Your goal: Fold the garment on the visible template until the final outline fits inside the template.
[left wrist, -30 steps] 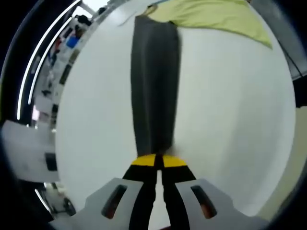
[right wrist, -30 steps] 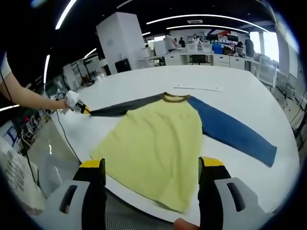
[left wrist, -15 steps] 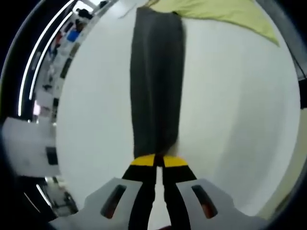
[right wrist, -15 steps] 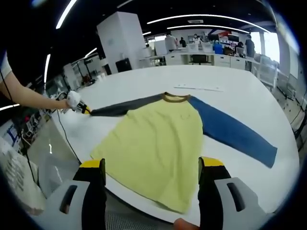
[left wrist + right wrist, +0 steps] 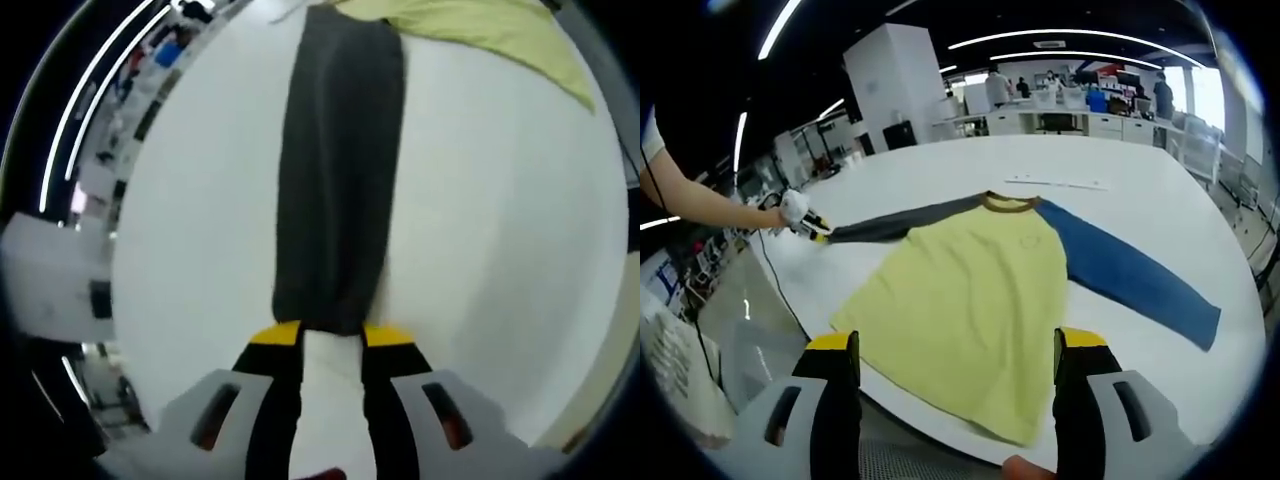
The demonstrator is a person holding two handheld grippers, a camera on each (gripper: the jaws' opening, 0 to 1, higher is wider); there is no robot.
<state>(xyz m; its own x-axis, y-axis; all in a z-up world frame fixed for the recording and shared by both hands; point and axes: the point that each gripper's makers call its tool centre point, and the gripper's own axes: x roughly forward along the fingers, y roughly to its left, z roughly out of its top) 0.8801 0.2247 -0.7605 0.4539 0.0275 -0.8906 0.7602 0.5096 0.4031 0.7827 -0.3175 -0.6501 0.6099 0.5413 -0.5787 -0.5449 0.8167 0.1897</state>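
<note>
Since half a sec ago the left gripper (image 5: pixel 331 345) has let go: jaws now parted w/ white table showing between them, tips just at the cuff of the dark grey sleeve (image 5: pixel 340 170). Sleeve lies flat, pulled straight out from the yellow shirt body (image 5: pixel 965 300), prob. stretched so a clean fold can start. Right gripper (image 5: pixel 958 355) hangs wide open, empty, near the shirt hem. Blue sleeve (image 5: pixel 1130 272) lies out opposite on the white table (image 5: pixel 940 170). No template outline visible to me.
</note>
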